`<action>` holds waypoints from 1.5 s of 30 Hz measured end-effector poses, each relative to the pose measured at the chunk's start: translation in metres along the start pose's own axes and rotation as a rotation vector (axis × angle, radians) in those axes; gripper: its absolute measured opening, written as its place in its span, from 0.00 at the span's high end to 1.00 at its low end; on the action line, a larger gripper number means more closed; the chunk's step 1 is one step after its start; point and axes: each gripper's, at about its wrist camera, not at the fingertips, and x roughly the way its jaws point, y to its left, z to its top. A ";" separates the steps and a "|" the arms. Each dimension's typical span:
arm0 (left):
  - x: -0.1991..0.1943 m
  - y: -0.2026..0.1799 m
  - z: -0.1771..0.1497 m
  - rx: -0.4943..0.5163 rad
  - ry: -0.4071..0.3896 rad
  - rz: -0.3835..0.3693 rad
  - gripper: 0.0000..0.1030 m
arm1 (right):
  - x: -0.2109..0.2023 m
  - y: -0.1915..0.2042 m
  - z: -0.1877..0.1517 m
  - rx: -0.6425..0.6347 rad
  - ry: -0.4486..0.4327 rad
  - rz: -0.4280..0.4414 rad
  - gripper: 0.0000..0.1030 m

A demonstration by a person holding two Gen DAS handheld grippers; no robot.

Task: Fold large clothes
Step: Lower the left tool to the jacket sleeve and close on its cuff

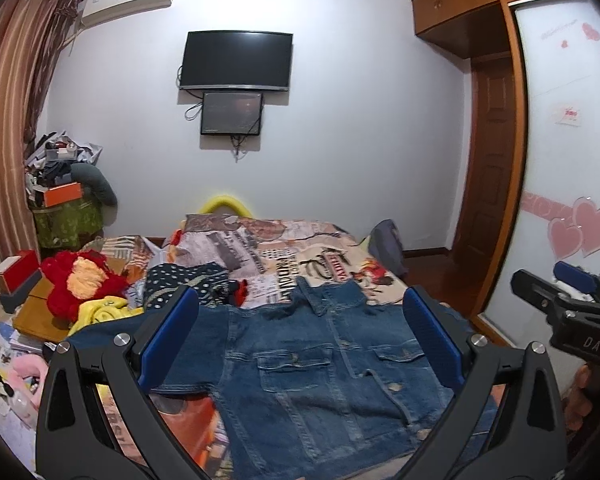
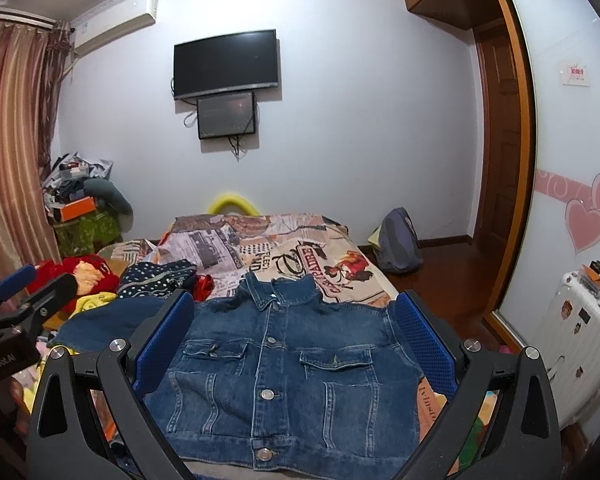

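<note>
Denim fills my lower view: the jacket [image 2: 280, 376] lies front-up and buttoned on the bed [image 2: 300, 256], collar toward 12 o'clock, one sleeve spread out to 9 o'clock. My right gripper [image 2: 292, 344] hangs above it with jaws wide apart and nothing between them, and my left gripper [image 1: 300, 344] is likewise spread wide and empty over the jacket's 9 o'clock half. A pile of clothes [image 1: 100, 292] sits near the sleeve at 10 o'clock.

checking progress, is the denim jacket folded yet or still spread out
Spread out: the denim jacket lies flat, front up and buttoned, on the bed, collar and both chest pockets showing.
</note>
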 end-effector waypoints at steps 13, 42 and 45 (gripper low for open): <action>0.060 0.117 -0.021 -0.098 0.110 0.340 0.00 | 0.067 0.010 0.007 -0.023 0.083 0.011 0.03; 0.184 0.415 -0.187 -0.715 0.594 0.176 0.24 | 0.228 0.056 -0.024 -0.195 0.486 0.144 0.03; 0.195 0.421 -0.182 -0.675 0.586 0.201 0.26 | 0.235 0.058 -0.026 -0.204 0.498 0.128 0.03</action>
